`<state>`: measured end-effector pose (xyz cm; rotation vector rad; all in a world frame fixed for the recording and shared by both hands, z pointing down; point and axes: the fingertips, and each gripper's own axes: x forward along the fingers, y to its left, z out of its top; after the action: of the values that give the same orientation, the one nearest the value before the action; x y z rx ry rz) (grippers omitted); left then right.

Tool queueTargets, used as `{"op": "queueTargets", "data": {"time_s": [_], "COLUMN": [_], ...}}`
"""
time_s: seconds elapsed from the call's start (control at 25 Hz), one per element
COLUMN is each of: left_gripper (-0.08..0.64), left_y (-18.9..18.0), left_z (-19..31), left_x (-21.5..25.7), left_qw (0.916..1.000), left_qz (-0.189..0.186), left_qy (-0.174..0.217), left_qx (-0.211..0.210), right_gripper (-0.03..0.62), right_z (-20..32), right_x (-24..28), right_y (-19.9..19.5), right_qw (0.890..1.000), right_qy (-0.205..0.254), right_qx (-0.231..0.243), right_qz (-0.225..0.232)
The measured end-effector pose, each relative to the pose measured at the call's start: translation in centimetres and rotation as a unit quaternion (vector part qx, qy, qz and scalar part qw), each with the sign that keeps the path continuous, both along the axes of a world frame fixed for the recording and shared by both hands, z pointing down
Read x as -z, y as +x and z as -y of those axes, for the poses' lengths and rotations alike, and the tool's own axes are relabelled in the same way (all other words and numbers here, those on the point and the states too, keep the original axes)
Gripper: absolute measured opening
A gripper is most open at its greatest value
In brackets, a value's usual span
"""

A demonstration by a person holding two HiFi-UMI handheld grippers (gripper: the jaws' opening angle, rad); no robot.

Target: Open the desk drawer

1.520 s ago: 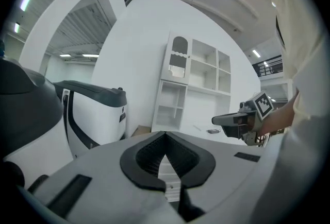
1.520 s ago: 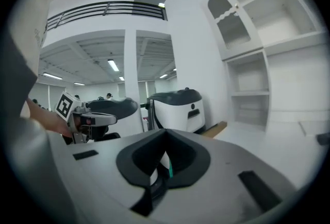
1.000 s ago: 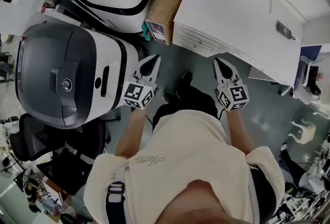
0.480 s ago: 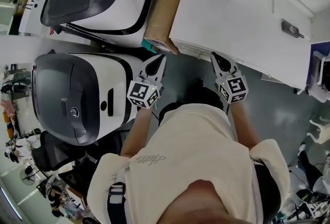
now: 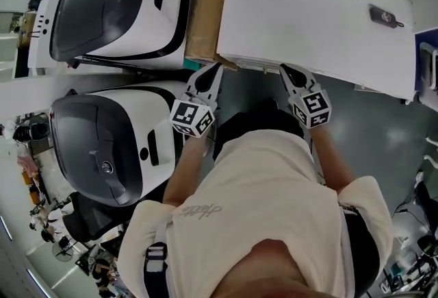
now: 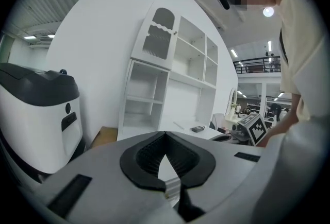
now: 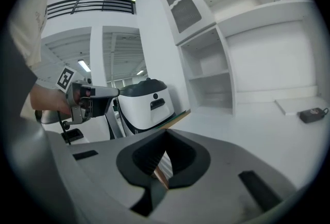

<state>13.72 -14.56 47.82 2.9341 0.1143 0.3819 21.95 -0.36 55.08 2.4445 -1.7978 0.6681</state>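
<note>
**While standing at the white desk: both grippers shut and empty, tips at its near edge**

Seen nearest from the head camera: a beige shirt (image 5: 267, 207), forearms stretched forward past it. Ahead of those, left gripper (image 5: 216, 68) and right gripper (image 5: 285, 69), level with each other yet apart, tips just short of the ribbed front edge of the white desk (image 5: 321, 22). Drawer somewhere in that front, not to be told apart from the edge in any view. Just beside the left tips, the near end of a brown cardboard box (image 5: 205, 16), set along the desk's left side. At the left elbow, a white-and-black machine (image 5: 102, 146), with a second like it farther off.

Only in the gripper views, jaws read straight on: left gripper (image 6: 165, 138) with tips pressed together, nothing between; right gripper (image 7: 166, 134) likewise closed on nothing. Also only there: white shelving (image 6: 170, 84) rising upright off the desk's back, an arched slatted door (image 6: 159, 37) at its top corner, flattened beyond recognition from overhead. Farther along the desktop, a small dark device (image 7: 312, 114), well apart from both grippers.
</note>
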Motion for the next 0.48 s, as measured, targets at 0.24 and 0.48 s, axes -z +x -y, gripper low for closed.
{"op": "queueTargets", "data": {"time_s": [0.24, 0.48], "left_gripper": [0.000, 0.000], "left_y": [-0.1, -0.3], "left_z": [-0.6, 0.1], "left_x": [-1.2, -2.5], "left_qw": [0.9989, 0.9957], "left_qz": [0.027, 0.046], "left_qy": [0.003, 0.002], "left_qx": [-0.039, -0.080], "right_gripper": [-0.005, -0.005], "right_z": [-0.8, -1.4], "right_x": [-0.6, -3.6], "right_y": [-0.7, -2.0], "right_qw": [0.999, 0.994], "right_qy": [-0.027, -0.077], "right_qx": [-0.021, -0.059], "right_qz": [0.012, 0.051]}}
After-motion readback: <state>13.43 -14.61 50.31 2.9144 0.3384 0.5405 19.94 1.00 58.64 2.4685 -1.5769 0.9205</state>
